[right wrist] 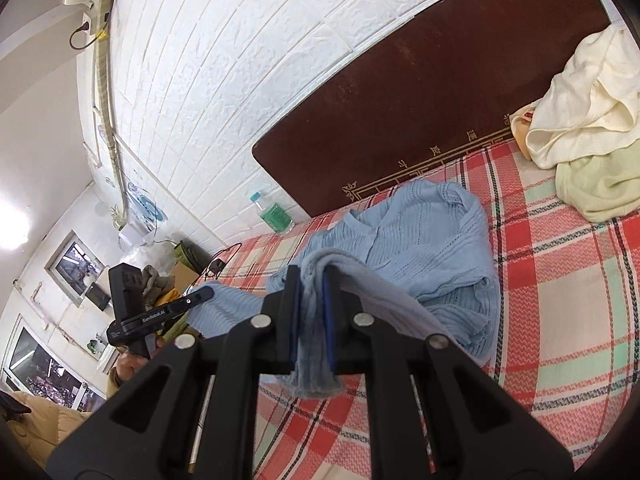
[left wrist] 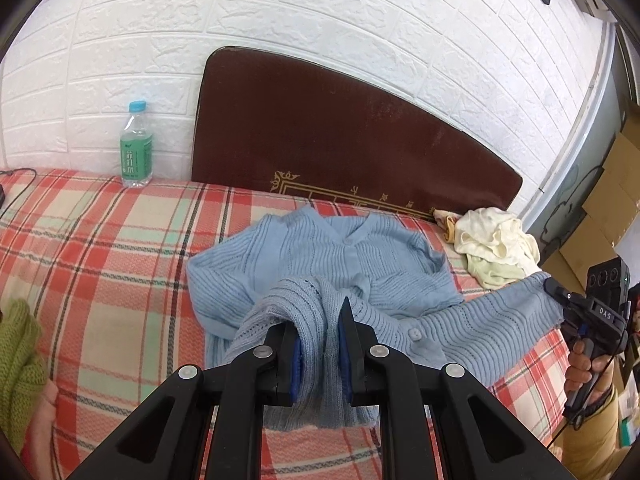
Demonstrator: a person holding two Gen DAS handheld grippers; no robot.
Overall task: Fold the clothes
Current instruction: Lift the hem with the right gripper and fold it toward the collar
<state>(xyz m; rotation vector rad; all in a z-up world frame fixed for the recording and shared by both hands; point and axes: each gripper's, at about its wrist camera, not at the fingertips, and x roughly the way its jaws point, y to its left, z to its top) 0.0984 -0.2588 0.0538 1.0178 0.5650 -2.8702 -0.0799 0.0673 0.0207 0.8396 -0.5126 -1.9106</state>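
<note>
The light blue knitted cardigan (left wrist: 320, 264) lay on the bed (left wrist: 100, 248), which was covered in a red, white and green plaid, with its collar toward the dark brown headboard (left wrist: 320, 132). Its near edge was raised off the plaid at two points.

The left gripper (left wrist: 320, 344) had its fingers (left wrist: 294, 354) clamped on a bunched fold of the blue knit; fabric hung down between the blue pads and below them. The right gripper (right wrist: 312, 320) was likewise clamped on a gathered piece of the same garment, a tail of knit hanging beneath its fingers (right wrist: 294, 312). Between the two grips the hem stretched taut, clear of the bed.

Containers: a water bottle (left wrist: 136, 148) with green label and blue cap stood upright at the wall, left of the headboard; its fill level could not be told.

A heap of cream and pale green clothes (left wrist: 496, 248) lay just beside the cardigan's right shoulder, near the headboard.

Both grippers pointed downward toward the bed. A hand (left wrist: 588, 364) gripped the right tool's handle.
</note>
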